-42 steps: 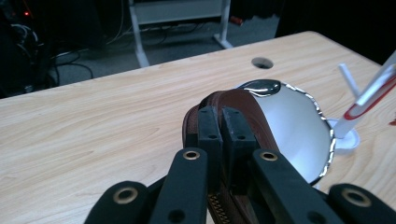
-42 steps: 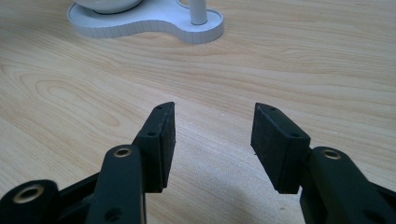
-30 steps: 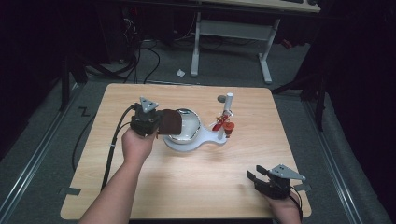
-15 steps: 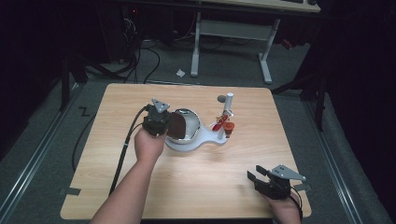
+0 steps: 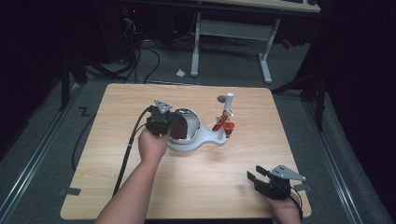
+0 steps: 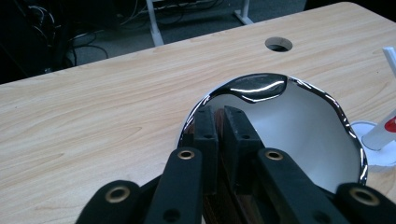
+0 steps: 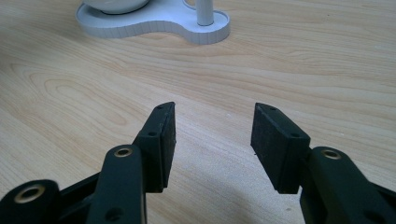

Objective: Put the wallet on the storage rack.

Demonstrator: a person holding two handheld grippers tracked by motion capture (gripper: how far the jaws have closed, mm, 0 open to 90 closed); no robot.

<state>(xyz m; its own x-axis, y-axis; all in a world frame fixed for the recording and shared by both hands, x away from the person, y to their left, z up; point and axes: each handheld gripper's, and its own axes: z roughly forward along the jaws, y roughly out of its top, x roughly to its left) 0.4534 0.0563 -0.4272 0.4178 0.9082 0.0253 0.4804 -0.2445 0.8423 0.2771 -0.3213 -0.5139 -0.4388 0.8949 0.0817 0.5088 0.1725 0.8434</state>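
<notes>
A shiny chrome bowl point(image 5: 186, 125), rim wavy and mirror-bright, is seen seated on a white moulded base point(image 5: 198, 141) mid-counter point(image 5: 112, 112), pale wood grain all around. The left tool point(image 6: 219, 123) is poised at the bowl's near-left rim, its matte black jaws nearly together and just eased apart, a thin brown piece point(image 6: 219, 140) pinched between them (what it is cannot be told). The right tool point(image 7: 212, 135) is held wide and empty at the near right.
</notes>
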